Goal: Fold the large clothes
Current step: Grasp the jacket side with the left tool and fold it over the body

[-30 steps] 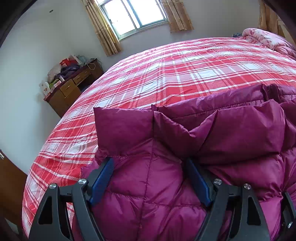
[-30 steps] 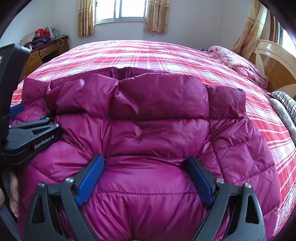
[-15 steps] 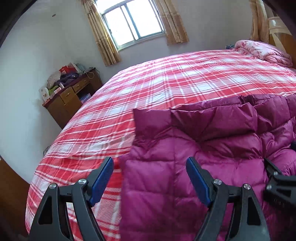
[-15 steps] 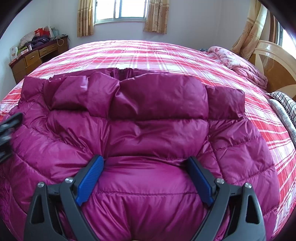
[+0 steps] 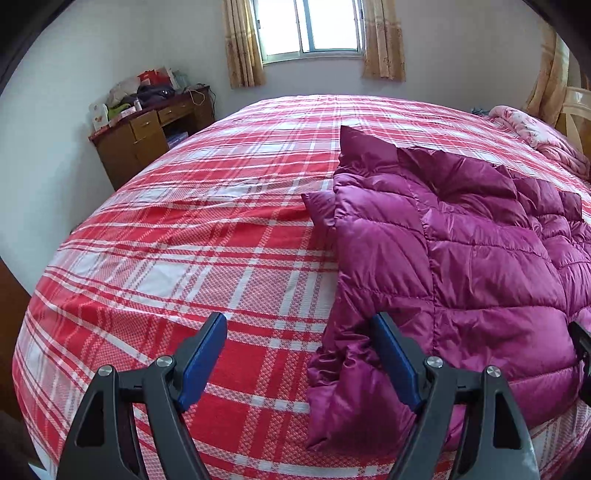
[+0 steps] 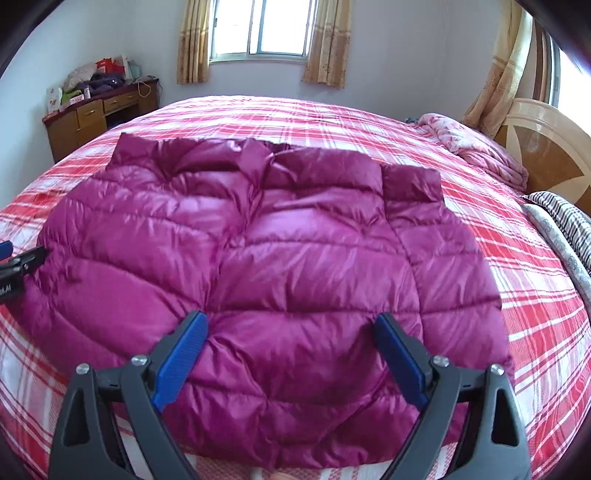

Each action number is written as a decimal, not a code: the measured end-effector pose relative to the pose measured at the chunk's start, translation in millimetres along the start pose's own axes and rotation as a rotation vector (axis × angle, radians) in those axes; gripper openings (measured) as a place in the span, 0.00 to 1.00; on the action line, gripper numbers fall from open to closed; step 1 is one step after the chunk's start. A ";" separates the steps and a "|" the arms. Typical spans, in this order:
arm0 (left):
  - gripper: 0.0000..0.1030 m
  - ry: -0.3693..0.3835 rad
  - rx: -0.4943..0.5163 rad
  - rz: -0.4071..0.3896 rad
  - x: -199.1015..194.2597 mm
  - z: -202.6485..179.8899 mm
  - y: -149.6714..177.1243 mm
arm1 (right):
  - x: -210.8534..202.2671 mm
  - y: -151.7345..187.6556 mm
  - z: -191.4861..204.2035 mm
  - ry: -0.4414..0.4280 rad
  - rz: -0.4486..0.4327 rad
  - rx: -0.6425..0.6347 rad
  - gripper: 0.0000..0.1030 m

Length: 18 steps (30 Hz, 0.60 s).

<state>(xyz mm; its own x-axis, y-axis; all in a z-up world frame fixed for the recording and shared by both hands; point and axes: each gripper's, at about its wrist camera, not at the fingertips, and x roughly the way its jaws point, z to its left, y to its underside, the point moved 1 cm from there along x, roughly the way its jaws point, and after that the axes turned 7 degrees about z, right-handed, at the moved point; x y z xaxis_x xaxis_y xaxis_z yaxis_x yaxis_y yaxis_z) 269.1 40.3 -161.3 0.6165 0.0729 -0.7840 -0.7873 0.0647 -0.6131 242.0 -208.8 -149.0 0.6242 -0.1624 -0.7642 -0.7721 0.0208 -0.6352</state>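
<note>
Nearest in the left wrist view, the left gripper (image 5: 297,356) hangs over the bedspread (image 5: 207,236) with its blue pads (image 5: 202,363) wide apart and nothing between them but red and white plaid cloth; the right-hand pad sits just beside a loose crumpled sleeve (image 5: 343,387) of the jacket without pressing it. In the right wrist view, the right gripper (image 6: 290,356) hovers over the near hem of the jacket (image 6: 266,258), its jaws also spread wide, the puffy fabric showing between them but not pinched by either pad.

The purple quilted down jacket lies spread flat on the bed, hem toward the cameras and collar (image 6: 258,155) toward the far wall, with the sides folded in so it forms a broad rounded block. At the left edge of the right wrist view a dark part of the left gripper shows just beside the jacket's left side.

Farther off on the right, a pink flowered quilt (image 6: 476,147) is bunched by the wooden headboard (image 6: 546,147), and a striped cloth (image 6: 565,221) lies along the bed's right edge. Beyond the bed on the left stands a wooden desk (image 6: 92,114) piled with clutter, and on the far wall a window (image 6: 262,27) sits between tan curtains (image 6: 192,44)
</note>
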 end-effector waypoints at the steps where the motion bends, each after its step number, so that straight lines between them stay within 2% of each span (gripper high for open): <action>1: 0.79 0.002 0.000 -0.002 0.8 -1.7 1.5 | -0.6 -0.2 -1.0 -0.003 -0.006 0.003 0.91; 5: 0.79 -0.006 0.005 -0.012 2.4 -5.8 3.7 | -5.1 -1.0 2.6 -0.031 -0.012 -0.003 0.91; 7: 0.78 0.017 0.001 -0.001 7.3 -7.4 4.4 | 7.3 4.3 9.5 0.004 0.027 -0.058 0.92; 9: 0.66 0.067 -0.007 0.010 10.1 -8.5 7.1 | 10.4 7.5 15.1 0.033 0.017 -0.088 0.94; 11: 0.28 0.157 0.006 0.018 7.8 -12.8 9.8 | 13.1 6.3 12.7 0.020 0.035 -0.066 0.94; 12: 0.26 0.158 0.024 0.009 4.2 -17.0 11.0 | 14.5 6.1 12.0 0.018 0.037 -0.064 0.96; 14: 0.14 0.150 0.059 -0.014 -3.4 -24.0 12.2 | 16.7 7.2 10.2 0.016 0.030 -0.064 0.97; 18: 0.10 0.190 0.059 -0.072 -32.8 -25.4 1.2 | 14.5 5.1 6.4 -0.009 0.047 -0.066 0.98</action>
<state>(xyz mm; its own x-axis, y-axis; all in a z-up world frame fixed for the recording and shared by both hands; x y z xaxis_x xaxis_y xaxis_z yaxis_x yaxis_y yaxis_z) 247.8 12.7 -138.9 0.6548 -0.1227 -0.7458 -0.7358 0.1219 -0.6661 247.9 -204.8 -164.0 0.5882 -0.1539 -0.7940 -0.8064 -0.0371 -0.5902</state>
